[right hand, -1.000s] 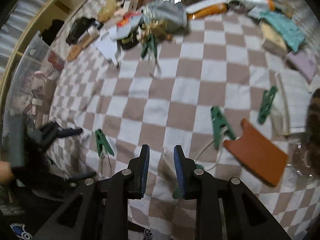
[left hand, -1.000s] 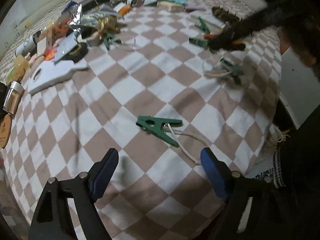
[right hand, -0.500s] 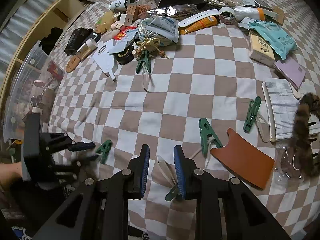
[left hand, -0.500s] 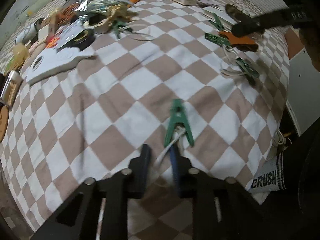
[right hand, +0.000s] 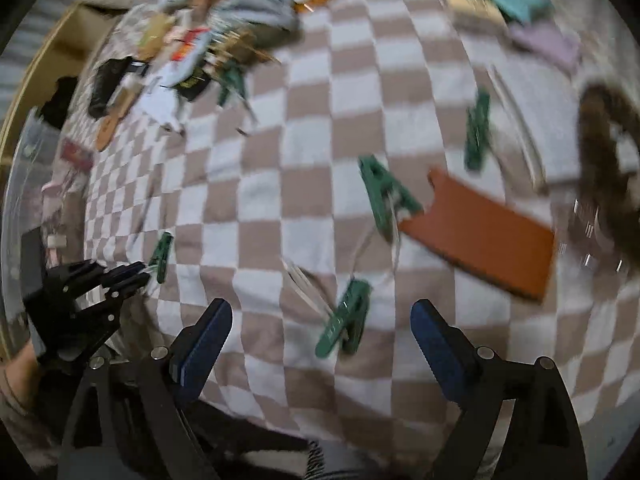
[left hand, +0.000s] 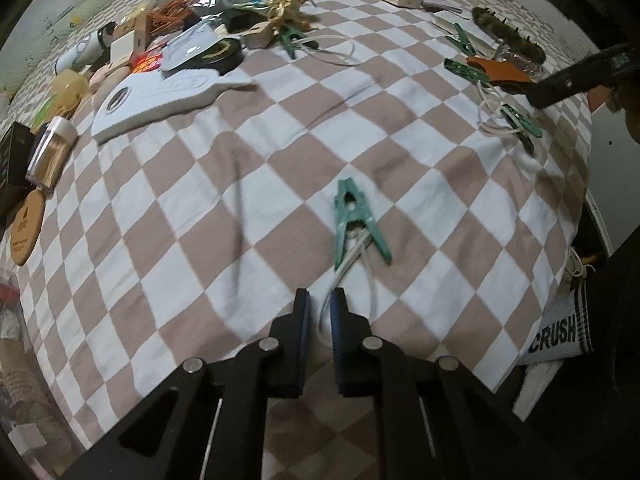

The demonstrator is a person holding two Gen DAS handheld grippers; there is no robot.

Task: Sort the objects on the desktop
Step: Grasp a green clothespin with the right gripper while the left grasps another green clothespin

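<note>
In the left wrist view my left gripper (left hand: 320,304) is shut on the white cord (left hand: 348,260) that trails from a green clothespin (left hand: 354,220) lying on the checkered cloth (left hand: 208,208). The right wrist view, blurred by motion, shows my right gripper (right hand: 320,314) with its jaws opening wide. Another green clothespin (right hand: 346,322) with white cord lies on the cloth between its fingers, and neither pad touches it. At the left of that view my left gripper (right hand: 136,274) sits beside its clothespin (right hand: 162,252). A black finger of the right gripper (left hand: 580,80) crosses the upper right of the left wrist view.
More green clothespins (right hand: 384,194) (right hand: 478,132) lie beside a brown leather card (right hand: 484,232) and a furry brown hair clip (right hand: 604,168). A heap of mixed items (left hand: 192,36) lines the far side, with a white foam board (left hand: 160,96). The cloth's edge drops off at right.
My left gripper went from wide open to shut on the cord, and its clothespin now points away. My right gripper opened and its clothespin lies loose on the cloth.
</note>
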